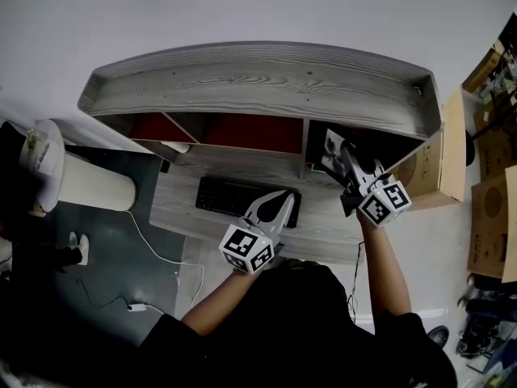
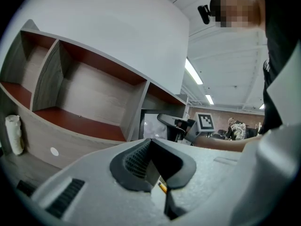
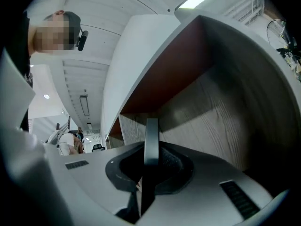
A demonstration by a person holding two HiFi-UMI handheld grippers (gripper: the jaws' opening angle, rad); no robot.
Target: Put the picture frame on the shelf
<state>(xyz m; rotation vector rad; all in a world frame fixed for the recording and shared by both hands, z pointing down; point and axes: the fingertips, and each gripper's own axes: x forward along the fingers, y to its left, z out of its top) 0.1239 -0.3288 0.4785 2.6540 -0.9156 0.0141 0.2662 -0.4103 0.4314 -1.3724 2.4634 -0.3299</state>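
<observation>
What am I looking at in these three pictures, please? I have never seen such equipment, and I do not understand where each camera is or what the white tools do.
There is no robot here. A person holds a white two-jaw gripper in each hand. The head view comes from a camera on the person's head and looks down at a desk. On the desk are a black keyboard and a grey wooden shelf. The other two pictures come from cameras that ride on the grippers and look along their jaws. The cubes with black-and-white squares are parts of the grippers.

The right gripper is shut on the edge of the picture frame and holds it at the shelf's right compartment. The left gripper is shut with nothing between its jaws. In the head view it appears over the keyboard's right end.
</observation>
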